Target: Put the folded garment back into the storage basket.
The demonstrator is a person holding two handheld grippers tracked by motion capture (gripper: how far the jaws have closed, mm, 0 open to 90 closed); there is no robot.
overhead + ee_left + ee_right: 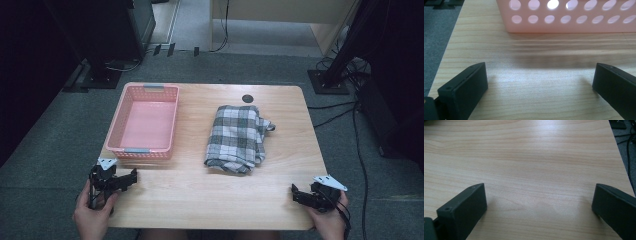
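Around us the room is dim, with a grey carpeted floor (pixel 45 145) running under and past everything, dark equipment stands (pixel 102 75) on black bases at the far left and far right, loose cables (pixel 360 145) trailing down the right side, and pale wooden furniture (pixel 280 20) along the back. In the middle stands our light wooden table (pixel 200 195), its grain running side to side, with rounded corners and a small round black spot (pixel 247 98) near its far edge. On its left half sits the pink basket (pixel 145 122), a perforated plastic tub with nothing in it, its long side running away from us. To the right of it, well apart, lies the checked cloth (pixel 236 137), grey and white, loosely folded into a rough rectangle about mid-table with one corner sticking out toward the right. At the near left corner we hold the left gripper (pixel 134 176), just in front of the basket; in the left gripper view its jaws stand wide apart over bare wood, with the basket's holed wall just ahead and nothing between them. At the near right corner we hold the right gripper (pixel 294 192), pointing inward across the table, well short of the cloth; in the right gripper view its jaws are likewise spread wide over bare wood, gripping nothing.
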